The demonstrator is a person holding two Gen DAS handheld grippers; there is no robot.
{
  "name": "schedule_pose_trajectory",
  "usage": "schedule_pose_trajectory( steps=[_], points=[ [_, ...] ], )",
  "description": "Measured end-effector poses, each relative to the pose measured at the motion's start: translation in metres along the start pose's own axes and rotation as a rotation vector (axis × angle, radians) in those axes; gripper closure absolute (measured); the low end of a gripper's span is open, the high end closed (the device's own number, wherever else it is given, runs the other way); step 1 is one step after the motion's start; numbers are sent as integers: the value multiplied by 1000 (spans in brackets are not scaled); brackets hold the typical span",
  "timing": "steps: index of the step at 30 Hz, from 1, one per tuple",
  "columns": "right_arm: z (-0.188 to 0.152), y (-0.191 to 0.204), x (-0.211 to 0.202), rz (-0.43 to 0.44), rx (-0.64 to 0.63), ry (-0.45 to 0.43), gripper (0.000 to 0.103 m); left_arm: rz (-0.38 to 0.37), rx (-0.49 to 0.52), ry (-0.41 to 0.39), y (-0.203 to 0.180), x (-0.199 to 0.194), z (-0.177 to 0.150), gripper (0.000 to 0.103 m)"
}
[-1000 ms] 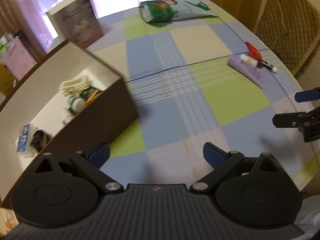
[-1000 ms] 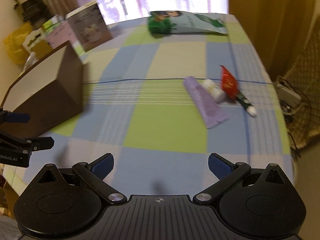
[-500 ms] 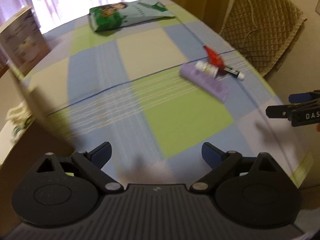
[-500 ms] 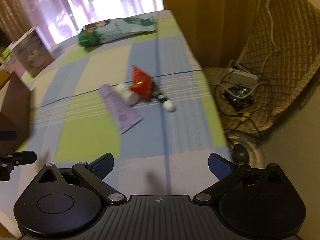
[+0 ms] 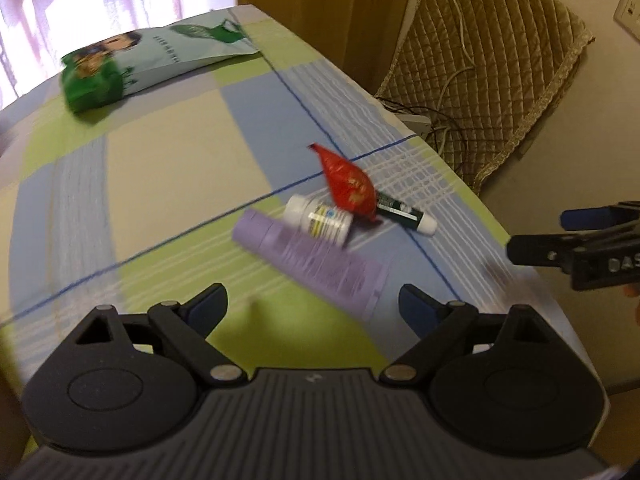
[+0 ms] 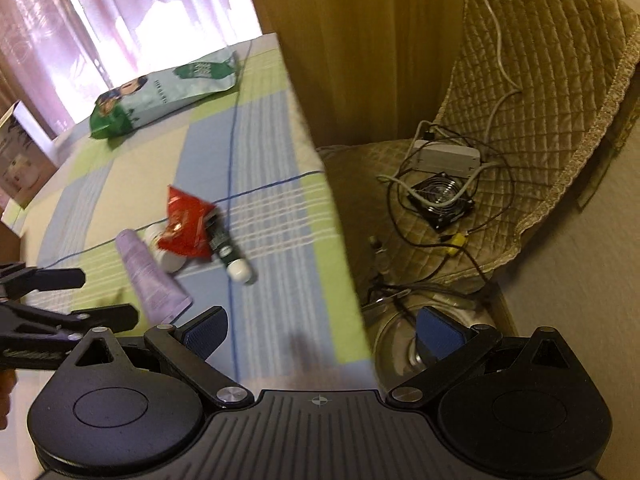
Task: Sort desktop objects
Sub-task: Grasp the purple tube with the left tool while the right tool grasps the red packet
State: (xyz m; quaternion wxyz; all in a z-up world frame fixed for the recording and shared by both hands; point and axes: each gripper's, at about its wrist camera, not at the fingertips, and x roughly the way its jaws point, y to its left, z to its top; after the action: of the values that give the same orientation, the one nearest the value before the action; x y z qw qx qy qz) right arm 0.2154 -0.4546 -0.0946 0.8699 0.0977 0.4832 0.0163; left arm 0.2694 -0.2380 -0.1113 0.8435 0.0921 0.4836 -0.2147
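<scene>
— What has changed for the left gripper (image 5: 313,305)?
— The brown box has left its view; the purple tube (image 5: 310,258), white bottle (image 5: 319,218) and red packet (image 5: 349,186) now lie just ahead, jaws wide, empty.
— The right gripper (image 6: 321,330)?
— Wide too — swung toward the table edge, cluster ahead-left.

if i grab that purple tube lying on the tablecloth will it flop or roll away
The purple tube looks like a soft squeeze tube, so it probably bends a little. Its crimped end lies flat, so rolling seems unlikely. The white bottle leans against it and may roll once the tube moves.
</scene>
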Motion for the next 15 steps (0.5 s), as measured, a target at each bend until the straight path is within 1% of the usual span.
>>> schedule_pose_trajectory(
  steps=[8, 11, 14, 15],
  points=[
    [10, -25, 11, -25, 48, 13, 0, 56, 9, 8, -1, 38, 19, 13],
    [14, -26, 15, -20, 49, 15, 0, 52, 1, 9, 9, 36, 14, 23],
    [18, -22, 18, 5, 39, 1, 0, 48, -7, 10, 19, 35, 10, 34],
    [20, -19, 19, 17, 35, -6, 0, 47, -9, 10, 22, 34, 8, 43]
  ],
)
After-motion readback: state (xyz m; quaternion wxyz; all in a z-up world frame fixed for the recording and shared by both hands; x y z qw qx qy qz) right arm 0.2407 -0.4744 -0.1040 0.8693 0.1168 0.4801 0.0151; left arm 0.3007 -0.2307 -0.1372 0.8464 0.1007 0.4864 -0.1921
